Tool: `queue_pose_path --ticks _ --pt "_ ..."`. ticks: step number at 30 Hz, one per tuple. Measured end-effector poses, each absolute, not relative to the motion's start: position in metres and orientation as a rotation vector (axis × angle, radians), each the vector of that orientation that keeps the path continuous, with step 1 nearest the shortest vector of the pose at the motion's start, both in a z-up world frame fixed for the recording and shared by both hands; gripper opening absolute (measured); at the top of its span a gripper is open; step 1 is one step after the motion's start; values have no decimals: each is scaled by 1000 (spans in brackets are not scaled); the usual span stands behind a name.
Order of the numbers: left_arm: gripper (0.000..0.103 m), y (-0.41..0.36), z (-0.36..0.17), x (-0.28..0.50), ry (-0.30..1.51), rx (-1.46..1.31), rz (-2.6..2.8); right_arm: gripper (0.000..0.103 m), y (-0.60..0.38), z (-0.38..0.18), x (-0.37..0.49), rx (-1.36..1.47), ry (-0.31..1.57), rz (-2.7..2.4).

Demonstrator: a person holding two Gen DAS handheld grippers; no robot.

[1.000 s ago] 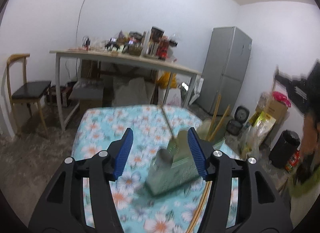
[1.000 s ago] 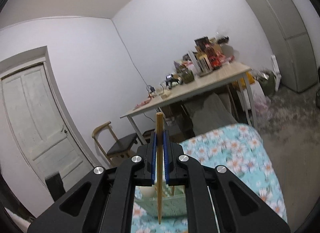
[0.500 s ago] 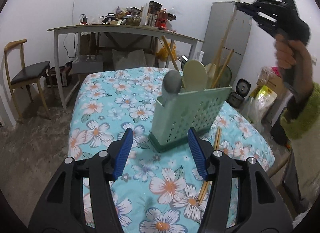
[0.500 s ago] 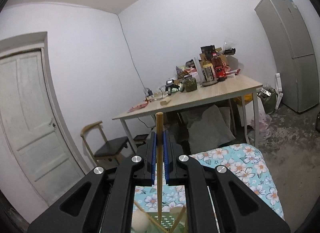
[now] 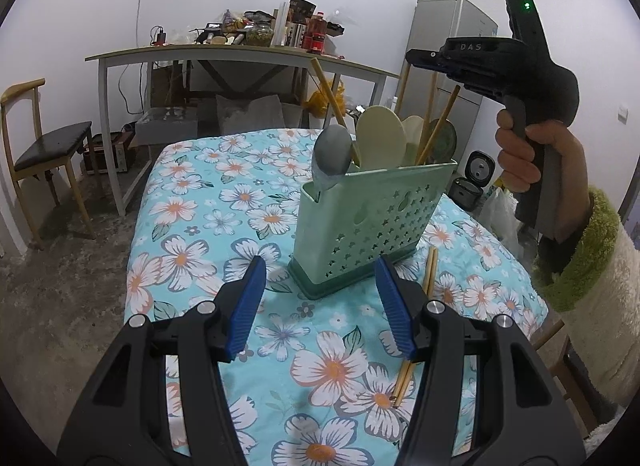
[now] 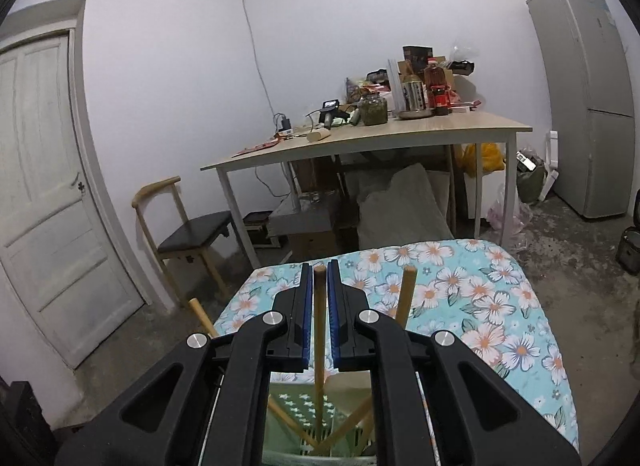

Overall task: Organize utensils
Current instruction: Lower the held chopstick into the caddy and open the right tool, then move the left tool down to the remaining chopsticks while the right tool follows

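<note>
**One chopstick held over the utensil holder, two loose on the cloth**

The right claw (image 6: 319,316) is pinched narrow on one wooden chopstick (image 6: 319,330), held upright, its lower end reaching down into the green utensil holder (image 5: 370,221) below. In the left wrist view that holder stands on the table (image 5: 208,201) with its floral cloth. It carries one grey spoon (image 5: 332,155), two cream spoons (image 5: 380,137) and one dark green spoon at the back; exactly how many chopsticks lean in it cannot be told. Two loose chopsticks (image 5: 428,272) lie together on the cloth just right of the holder's base. The left claw (image 5: 320,306) stands half-wide and empty, just short of the holder.
</note>
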State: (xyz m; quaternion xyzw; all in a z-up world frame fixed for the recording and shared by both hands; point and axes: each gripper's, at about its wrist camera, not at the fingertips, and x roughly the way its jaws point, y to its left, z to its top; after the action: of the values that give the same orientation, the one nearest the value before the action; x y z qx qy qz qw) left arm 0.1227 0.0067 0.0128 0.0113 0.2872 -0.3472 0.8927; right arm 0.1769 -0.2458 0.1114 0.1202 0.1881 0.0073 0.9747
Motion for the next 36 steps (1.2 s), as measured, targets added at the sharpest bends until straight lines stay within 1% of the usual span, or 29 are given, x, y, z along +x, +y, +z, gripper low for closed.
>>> queue_pose_path --ticks 3,4,11,15,18,22,23,28,31,33,35,36 --pt "54 5 12 123 597 29 -721 21 -252 117 171 258 365 16" --pt "54 4 11 123 598 29 -721 23 -254 120 167 264 356 17" --pt "54 -3 10 121 601 39 -737 26 -280 134 120 344 294 19" --pt "54 -8 11 120 609 54 -751 27 -300 125 88 401 307 14" --pt "54 -14 9 119 622 74 -771 27 -310 102 69 421 367 -22" --pt "54 -29 3 116 662 131 -829 27 -321 57 55 504 479 -34" --pt "54 -33 1 115 675 143 -843 27 -323 38 52 538 528 -40" --pt "54 -59 -12 115 765 185 -944 27 -319 -25 39 644 666 -40" --pt "53 -74 -21 117 833 204 -1012 27 -319 -48 33 698 704 -41" --pt "50 -85 -28 120 884 212 -1048 27 -320 -56 29 721 718 -44" --pt "42 -93 -37 125 942 211 -1077 27 -321 -61 26 735 725 -45" --pt "40 -98 -42 128 973 208 -1087 27 -321 -63 26 740 726 -44"
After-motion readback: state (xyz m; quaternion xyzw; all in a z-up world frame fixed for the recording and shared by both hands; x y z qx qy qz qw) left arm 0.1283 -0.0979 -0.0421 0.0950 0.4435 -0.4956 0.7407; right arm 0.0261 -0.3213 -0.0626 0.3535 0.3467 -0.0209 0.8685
